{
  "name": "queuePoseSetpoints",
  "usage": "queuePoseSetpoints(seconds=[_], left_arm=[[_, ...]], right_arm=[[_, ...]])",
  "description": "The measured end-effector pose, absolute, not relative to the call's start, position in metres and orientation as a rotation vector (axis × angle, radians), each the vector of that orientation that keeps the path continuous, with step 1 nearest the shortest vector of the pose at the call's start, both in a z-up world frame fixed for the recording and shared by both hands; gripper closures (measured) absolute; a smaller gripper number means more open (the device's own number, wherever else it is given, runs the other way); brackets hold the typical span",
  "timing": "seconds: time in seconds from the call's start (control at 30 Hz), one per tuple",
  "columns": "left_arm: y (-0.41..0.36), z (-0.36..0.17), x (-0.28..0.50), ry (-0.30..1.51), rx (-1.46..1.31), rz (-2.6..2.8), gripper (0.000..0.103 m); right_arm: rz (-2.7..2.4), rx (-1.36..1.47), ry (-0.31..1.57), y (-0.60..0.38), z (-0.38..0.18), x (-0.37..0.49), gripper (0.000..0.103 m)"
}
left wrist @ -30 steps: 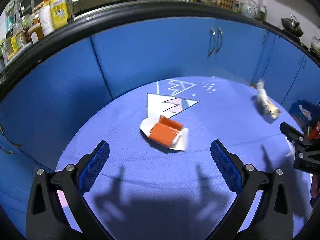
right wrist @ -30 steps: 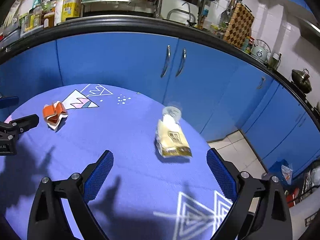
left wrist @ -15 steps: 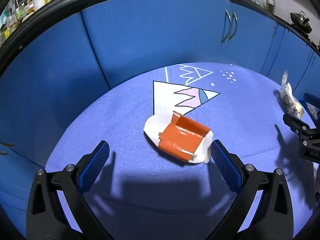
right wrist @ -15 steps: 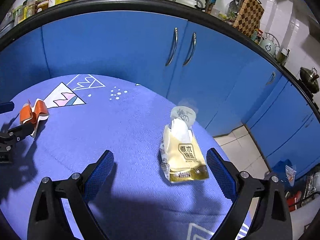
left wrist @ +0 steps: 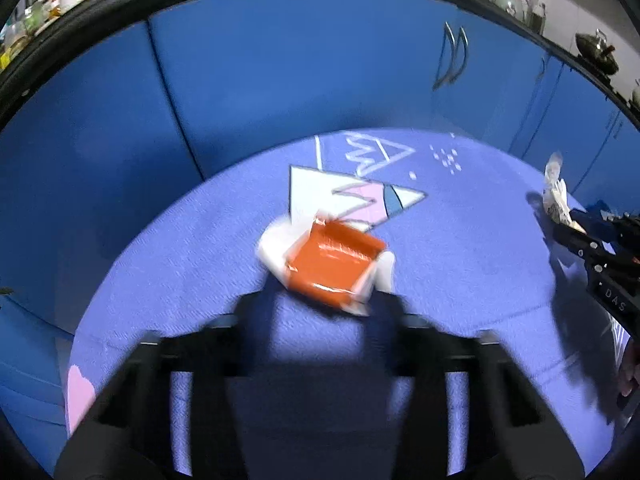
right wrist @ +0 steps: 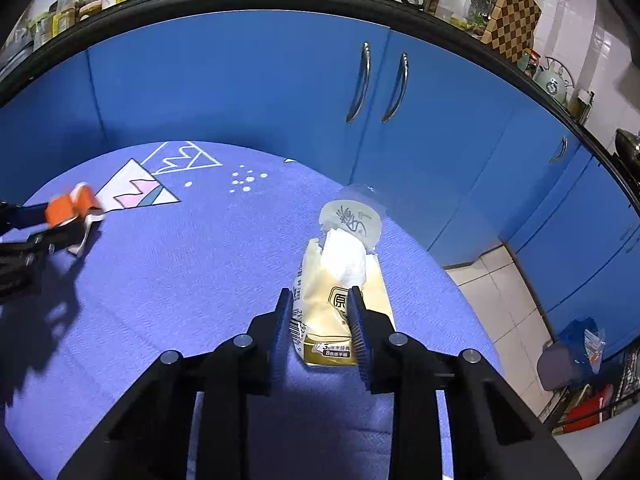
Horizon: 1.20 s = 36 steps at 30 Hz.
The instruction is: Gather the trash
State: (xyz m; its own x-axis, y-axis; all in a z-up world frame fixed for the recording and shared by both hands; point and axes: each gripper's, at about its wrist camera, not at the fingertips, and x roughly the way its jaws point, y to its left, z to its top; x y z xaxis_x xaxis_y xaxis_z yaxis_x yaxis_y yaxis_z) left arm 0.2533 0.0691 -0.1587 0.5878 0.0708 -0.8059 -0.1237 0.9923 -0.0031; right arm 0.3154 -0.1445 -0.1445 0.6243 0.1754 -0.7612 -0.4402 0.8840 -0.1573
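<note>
On my left side, my left gripper is low over the blue cloth on the table. Its jaws are closing, and the picture of them is blurry. The orange and white wrapper is between them, right at the tips. I cannot tell for sure if the pads are pressing on it yet, because the blur hides that spot. The wrapper lies on the cloth, partly on top of a white triangle drawing with pink and blue in it. In my right camera I can see the same wrapper far off to the left, with the dark tips of the left gripper around it.

In the middle of the cloth there are some white dots and a white line drawing of mountains.

On my right side, my right gripper is closing too. The yellow tissue pack lies flat on the cloth between its blue pads. Both pads look like they touch the sides of the pack. White tissue sticks out of the far end, and a clear flap is folded back past it. The pack sits near the right edge of the table.

Behind the table are blue cupboard doors with two silver handles.
</note>
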Motion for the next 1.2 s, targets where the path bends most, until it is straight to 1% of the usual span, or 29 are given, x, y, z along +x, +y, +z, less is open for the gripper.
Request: queuePoseSetpoints(seconds=[0.07,0.13,0.33,0.63,0.83,0.87,0.9,0.93,1.03,1.1,1.2], left_arm=[[0.07,-0.158,0.25,0.928,-0.079,0.098,0.079],[0.071,-0.156,0.246,0.923,-0.086,0.092,0.085],[0.066,-0.146,0.234,0.892,-0.099,0.06,0.094],[0.06,-0.124,0.206,0.849,-0.096,0.03,0.096],[0.05,-0.108,0.183,0.828,-0.078,0.025,0.096],[0.047,-0.106,0.178,0.826,-0.075,0.022,0.096],[0.046,-0.104,0.174,0.824,-0.072,0.021,0.096],[0.044,-0.101,0.169,0.822,-0.068,0.019,0.096],[0.038,-0.097,0.155,0.82,-0.064,0.012,0.096],[0.033,-0.093,0.144,0.816,-0.055,0.009,0.096],[0.029,-0.087,0.129,0.805,-0.049,0.005,0.096]], right_arm=[[0.362,-0.349,0.821,-0.144,-0.144,0.309,0.077],[0.363,-0.35,0.819,-0.145,-0.145,0.304,0.077],[0.374,-0.333,0.821,-0.147,-0.142,0.293,0.077],[0.38,-0.333,0.803,-0.152,-0.128,0.268,0.077],[0.384,-0.343,0.784,-0.161,-0.112,0.236,0.078],[0.384,-0.346,0.783,-0.162,-0.11,0.23,0.078],[0.385,-0.349,0.781,-0.164,-0.108,0.225,0.083],[0.387,-0.355,0.782,-0.166,-0.105,0.217,0.085],[0.384,-0.375,0.766,-0.171,-0.099,0.198,0.087],[0.387,-0.381,0.762,-0.177,-0.093,0.185,0.093],[0.383,-0.381,0.751,-0.187,-0.084,0.169,0.096]])
